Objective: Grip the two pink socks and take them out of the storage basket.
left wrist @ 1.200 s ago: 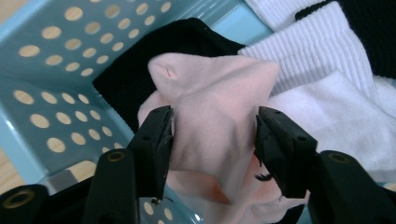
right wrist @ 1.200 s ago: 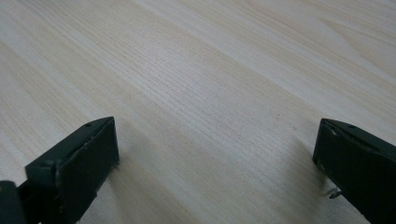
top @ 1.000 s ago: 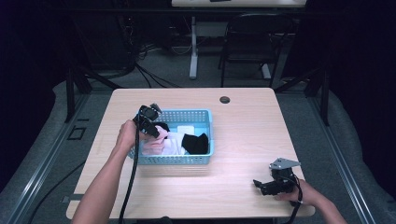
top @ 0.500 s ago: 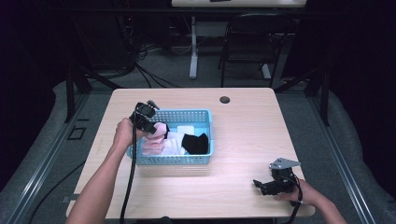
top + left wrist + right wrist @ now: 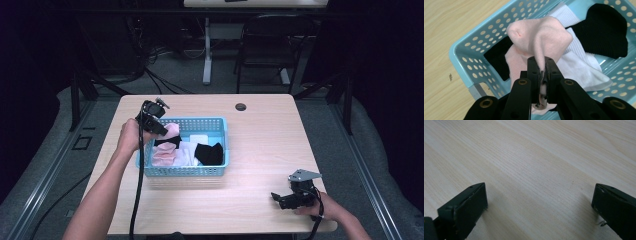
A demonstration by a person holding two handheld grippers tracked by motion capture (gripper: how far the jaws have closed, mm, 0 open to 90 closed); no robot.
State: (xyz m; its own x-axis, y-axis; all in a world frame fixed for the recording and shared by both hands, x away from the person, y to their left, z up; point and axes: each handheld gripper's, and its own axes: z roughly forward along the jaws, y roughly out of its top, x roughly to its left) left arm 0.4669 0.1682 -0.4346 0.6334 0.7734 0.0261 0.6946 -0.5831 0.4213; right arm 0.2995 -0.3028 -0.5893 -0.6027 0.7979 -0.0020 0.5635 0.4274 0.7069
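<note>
Overhead, the left gripper (image 5: 159, 125) is hovering at the far-left corner of the blue basket (image 5: 222, 142), pinching a pink sock (image 5: 171, 131), while the right gripper (image 5: 289, 198) is resting low on the table (image 5: 270, 135) at the near right — well apart from the basket. Along the left gripper's own view, its jaws are pressing together on the pink sock (image 5: 541, 40), lifting it above a white sock (image 5: 584, 67) and black socks (image 5: 606, 30) lying in the basket (image 5: 459, 62). Over bare wood (image 5: 536, 162), the right gripper's jaws are standing spread wide.
</note>
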